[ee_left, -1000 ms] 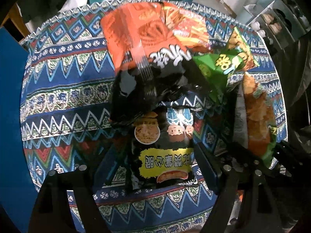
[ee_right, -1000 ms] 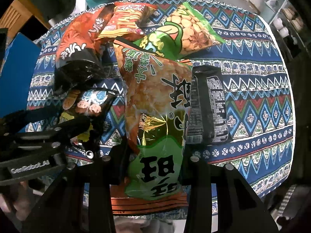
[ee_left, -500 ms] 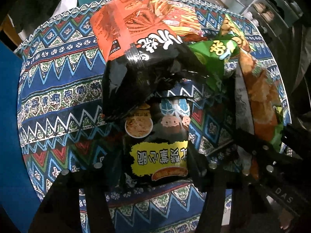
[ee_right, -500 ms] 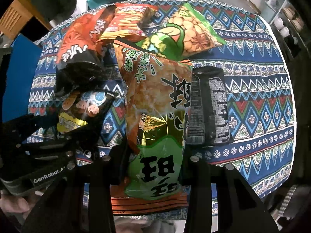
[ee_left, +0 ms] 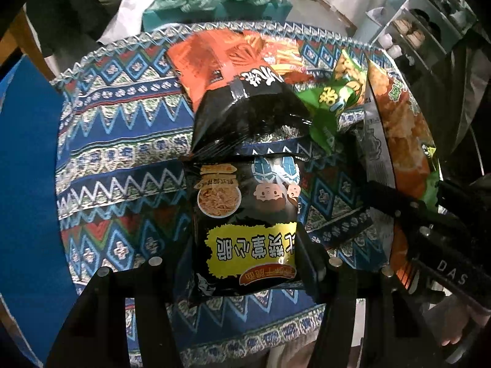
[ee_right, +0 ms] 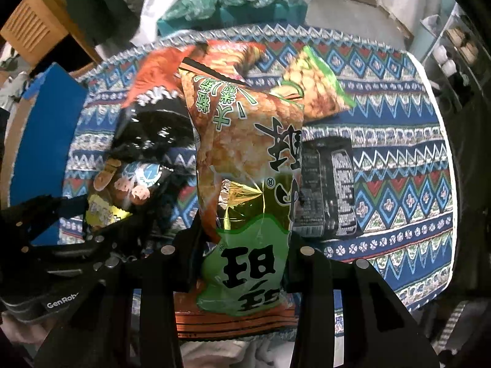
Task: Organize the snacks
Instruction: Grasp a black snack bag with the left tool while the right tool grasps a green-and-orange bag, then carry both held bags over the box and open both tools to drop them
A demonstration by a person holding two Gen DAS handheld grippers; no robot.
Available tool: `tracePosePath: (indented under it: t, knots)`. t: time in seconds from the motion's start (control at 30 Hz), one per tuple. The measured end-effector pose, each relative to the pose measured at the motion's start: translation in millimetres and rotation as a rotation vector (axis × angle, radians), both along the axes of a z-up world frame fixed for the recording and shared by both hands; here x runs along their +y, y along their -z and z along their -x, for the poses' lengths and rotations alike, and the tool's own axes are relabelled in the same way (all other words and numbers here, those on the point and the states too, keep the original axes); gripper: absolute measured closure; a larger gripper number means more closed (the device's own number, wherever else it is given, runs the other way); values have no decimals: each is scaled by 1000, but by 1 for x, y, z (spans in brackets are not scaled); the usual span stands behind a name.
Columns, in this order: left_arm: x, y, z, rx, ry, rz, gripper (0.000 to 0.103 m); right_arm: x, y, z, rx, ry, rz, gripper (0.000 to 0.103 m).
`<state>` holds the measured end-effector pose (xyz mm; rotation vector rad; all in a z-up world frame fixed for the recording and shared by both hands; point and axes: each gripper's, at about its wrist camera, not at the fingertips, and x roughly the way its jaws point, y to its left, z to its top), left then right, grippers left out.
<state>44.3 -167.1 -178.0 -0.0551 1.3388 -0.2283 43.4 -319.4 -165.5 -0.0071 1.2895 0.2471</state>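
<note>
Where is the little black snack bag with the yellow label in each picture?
Left wrist view: the black snack bag is low in the centre, held between the left gripper jaws.
Right wrist view: the same bag is at the left edge, mid-height, partly hidden by the left gripper.
Shared landmark: the orange and black bag lies just beyond it in both.

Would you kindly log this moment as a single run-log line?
left gripper: shut on black noodle-snack packet | right gripper: shut on orange-green rice-cracker bag | remaining snacks on patterned tablecloth
</note>
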Motion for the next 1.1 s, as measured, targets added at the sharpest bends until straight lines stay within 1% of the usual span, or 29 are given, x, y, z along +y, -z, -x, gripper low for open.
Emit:
tracePosePath:
  t: [0.17, 0.33, 0.5, 0.83, 1.0, 1.1]
  knots:
    - [9, -15, 13, -18, 6, -4, 43, 7, -15, 2, -29, -17, -20, 65]
    - [17, -28, 24, -32, 3, 6, 43, 14, -21, 2, -45, -27, -31, 65]
    - [24, -45, 26, -73, -18, 7, 43, 23, -29, 2, -61, -40, -37, 65]
    - [48, -68, 16, -159, -106, -8, 43, 43, -47, -2, -94, -68, -49, 65]
    - [71, -82, 13, -182, -159, 14, 43, 60, -59, -5, -116, -97, -59, 65]
    - [84, -91, 13, -212, -187, 6, 43, 73, -66, -5, -130, -123, -70, 65]
